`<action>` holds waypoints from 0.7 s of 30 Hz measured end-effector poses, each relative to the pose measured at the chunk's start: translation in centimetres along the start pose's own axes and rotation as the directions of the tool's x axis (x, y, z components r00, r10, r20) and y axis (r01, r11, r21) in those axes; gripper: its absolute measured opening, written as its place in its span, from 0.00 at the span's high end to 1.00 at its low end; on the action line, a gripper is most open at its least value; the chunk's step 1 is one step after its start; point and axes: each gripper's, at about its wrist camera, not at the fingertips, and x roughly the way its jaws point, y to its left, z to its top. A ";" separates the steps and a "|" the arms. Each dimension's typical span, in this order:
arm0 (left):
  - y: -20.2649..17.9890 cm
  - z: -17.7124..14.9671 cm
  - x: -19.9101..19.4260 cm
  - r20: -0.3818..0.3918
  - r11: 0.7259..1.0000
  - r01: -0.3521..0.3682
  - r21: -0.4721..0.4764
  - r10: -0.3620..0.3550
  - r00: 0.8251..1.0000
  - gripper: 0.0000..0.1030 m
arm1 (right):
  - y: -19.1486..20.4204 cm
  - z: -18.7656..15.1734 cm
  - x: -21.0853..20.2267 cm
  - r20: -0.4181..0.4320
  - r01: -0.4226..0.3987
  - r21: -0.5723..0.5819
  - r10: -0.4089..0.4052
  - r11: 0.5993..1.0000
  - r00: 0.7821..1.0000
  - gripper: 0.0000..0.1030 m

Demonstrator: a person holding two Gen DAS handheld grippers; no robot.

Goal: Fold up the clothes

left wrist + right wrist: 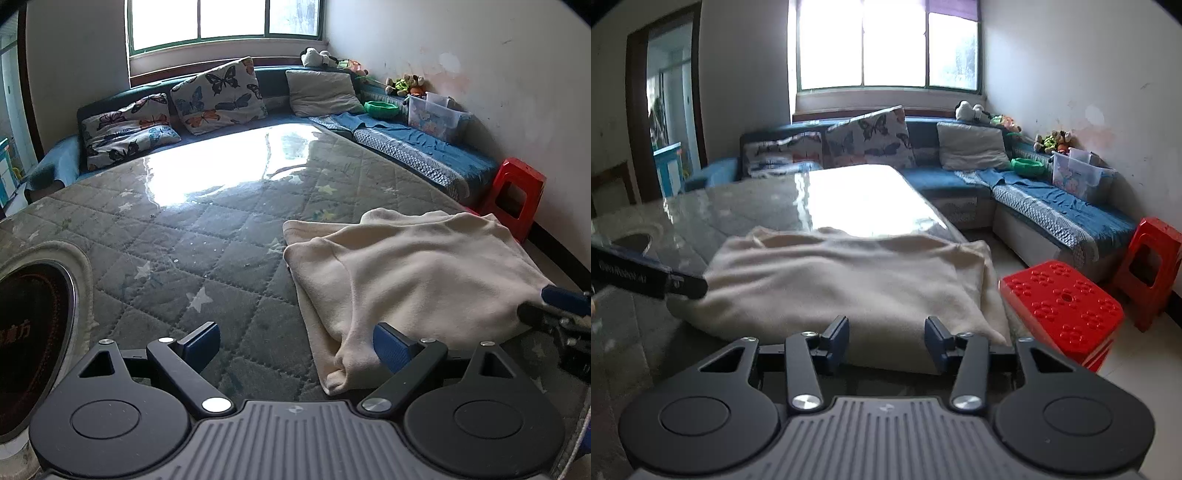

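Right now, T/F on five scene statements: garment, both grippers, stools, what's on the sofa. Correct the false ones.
1. The cream garment lies on the quilted table. True.
2. The left gripper is clamped shut on the garment. False: its jaws stand wide open, with only one finger against the garment's near corner.
3. The right gripper points at the garment's near edge. True; its jaws are partly open with cloth between them, and no pinch shows.
4. The stools beside the table are blue. False: both are red.
5. The sofa holds nothing. False: butterfly pillows, a green bowl and a clear bin sit on it.
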 end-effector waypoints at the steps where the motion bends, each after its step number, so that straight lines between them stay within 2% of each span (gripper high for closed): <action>1: -0.1 -0.1 0.0 0.001 1.000 -0.002 0.005 0.002 1.000 0.10 | 0.0 0.0 0.0 0.009 0.002 0.004 -0.002 1.000 1.000 0.56; 4: -0.2 -0.6 0.2 -0.007 1.000 -0.014 0.013 0.014 1.000 0.09 | 0.1 -0.3 0.8 -0.026 0.002 0.000 -0.002 1.000 1.000 0.56; 11: 0.2 -1.0 -0.6 -0.010 1.000 -0.004 -0.022 0.004 1.000 0.09 | 0.4 -0.3 -0.4 -0.022 -0.008 -0.004 0.007 1.000 1.000 0.55; 13: 0.1 -1.1 -0.9 -0.011 1.000 -0.001 -0.025 0.001 1.000 0.09 | 0.8 -0.5 -0.8 -0.024 -0.011 -0.013 0.011 1.000 1.000 0.53; 18: -0.2 -1.7 -1.4 -0.021 1.000 -0.001 -0.032 0.001 1.000 0.06 | 1.4 -0.7 -1.4 -0.038 -0.021 -0.008 0.020 1.000 0.999 0.40; 21: -0.3 -2.1 -1.7 -0.031 1.000 -0.004 -0.030 0.003 1.000 0.06 | 1.7 -0.9 -1.9 -0.046 -0.022 -0.014 0.021 1.000 0.999 0.37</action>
